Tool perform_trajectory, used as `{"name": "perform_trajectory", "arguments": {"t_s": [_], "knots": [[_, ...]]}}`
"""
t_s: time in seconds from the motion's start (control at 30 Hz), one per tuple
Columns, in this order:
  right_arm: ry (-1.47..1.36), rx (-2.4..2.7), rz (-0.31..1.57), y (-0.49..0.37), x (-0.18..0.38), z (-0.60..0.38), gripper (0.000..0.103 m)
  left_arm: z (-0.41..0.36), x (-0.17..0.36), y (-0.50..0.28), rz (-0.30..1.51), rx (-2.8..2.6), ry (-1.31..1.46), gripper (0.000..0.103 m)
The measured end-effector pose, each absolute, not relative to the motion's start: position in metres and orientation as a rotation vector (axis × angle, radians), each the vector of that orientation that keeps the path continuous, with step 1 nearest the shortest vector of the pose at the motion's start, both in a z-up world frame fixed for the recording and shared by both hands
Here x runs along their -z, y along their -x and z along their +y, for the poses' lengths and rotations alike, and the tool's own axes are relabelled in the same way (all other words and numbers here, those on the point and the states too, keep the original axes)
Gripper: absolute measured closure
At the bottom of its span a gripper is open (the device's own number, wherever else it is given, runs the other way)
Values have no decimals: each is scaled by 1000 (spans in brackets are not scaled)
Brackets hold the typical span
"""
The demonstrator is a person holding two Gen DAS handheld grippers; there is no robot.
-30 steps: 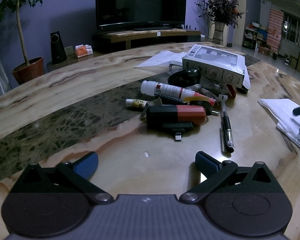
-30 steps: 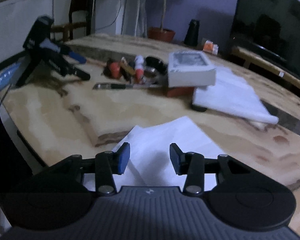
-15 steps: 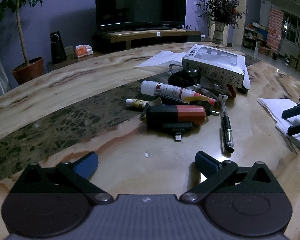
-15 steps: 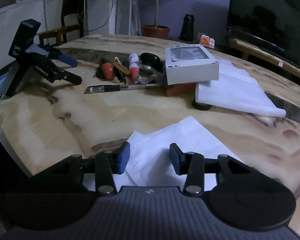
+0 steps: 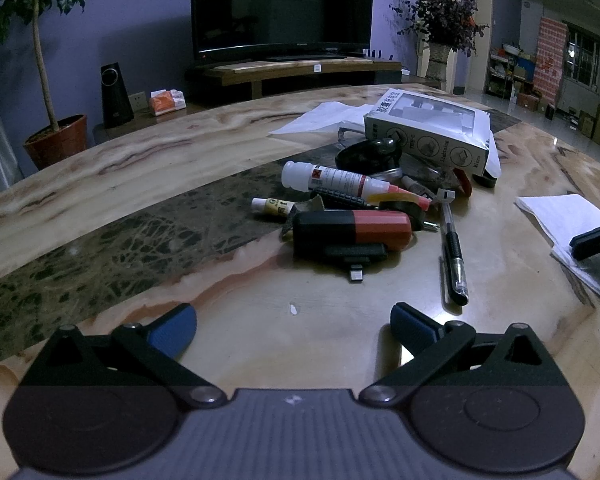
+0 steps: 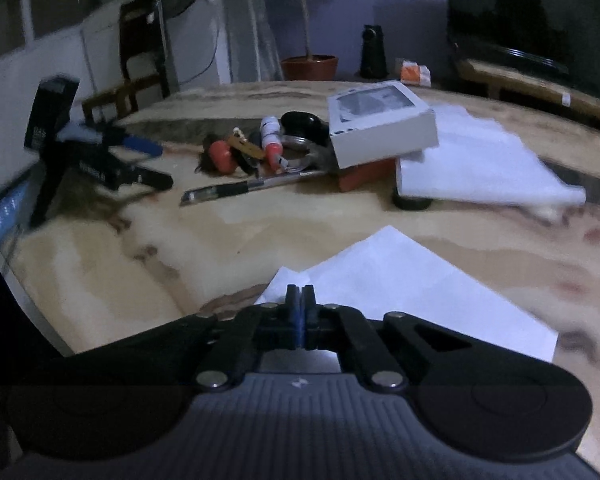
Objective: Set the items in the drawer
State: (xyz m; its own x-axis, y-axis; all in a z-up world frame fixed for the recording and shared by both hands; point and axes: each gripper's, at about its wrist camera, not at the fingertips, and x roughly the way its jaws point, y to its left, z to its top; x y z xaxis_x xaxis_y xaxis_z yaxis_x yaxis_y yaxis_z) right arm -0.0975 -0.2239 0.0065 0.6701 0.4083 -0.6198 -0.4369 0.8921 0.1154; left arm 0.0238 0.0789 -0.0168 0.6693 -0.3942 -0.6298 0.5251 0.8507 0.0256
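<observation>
A pile of small items lies mid-table: a black and red device (image 5: 352, 232), a white glue bottle (image 5: 340, 180), a black pen (image 5: 452, 256), a small tube (image 5: 272, 207) and a white box (image 5: 432, 132). My left gripper (image 5: 294, 320) rests open just short of the pile with nothing between its fingers. My right gripper (image 6: 299, 304) is shut, its tips over the near edge of a white paper sheet (image 6: 400, 280); I cannot tell whether it pinches the paper. The right wrist view is blurred and shows the left gripper (image 6: 160, 166), pen (image 6: 236, 190) and box (image 6: 380, 132). No drawer is in view.
The table (image 5: 120, 184) is pale stone with a dark band. A larger white sheet (image 6: 488, 164) lies beyond the box. The table's edge (image 6: 32, 304) runs at the left of the right wrist view. A TV (image 5: 280, 4), potted plants and a speaker stand behind.
My right gripper's fingers have closed from open to shut, and its view has swung and blurred. The left gripper and the pile have not moved.
</observation>
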Motion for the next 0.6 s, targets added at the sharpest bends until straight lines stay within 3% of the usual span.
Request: {"name": "perform_trajectory", "arguments": {"t_s": [0.47, 0.6], "knots": [[-19, -470, 610, 111, -30, -236, 102, 79, 17, -24, 657, 522, -212, 0], [26, -468, 638, 114, -28, -230, 96, 79, 17, -24, 657, 522, -212, 0]]}}
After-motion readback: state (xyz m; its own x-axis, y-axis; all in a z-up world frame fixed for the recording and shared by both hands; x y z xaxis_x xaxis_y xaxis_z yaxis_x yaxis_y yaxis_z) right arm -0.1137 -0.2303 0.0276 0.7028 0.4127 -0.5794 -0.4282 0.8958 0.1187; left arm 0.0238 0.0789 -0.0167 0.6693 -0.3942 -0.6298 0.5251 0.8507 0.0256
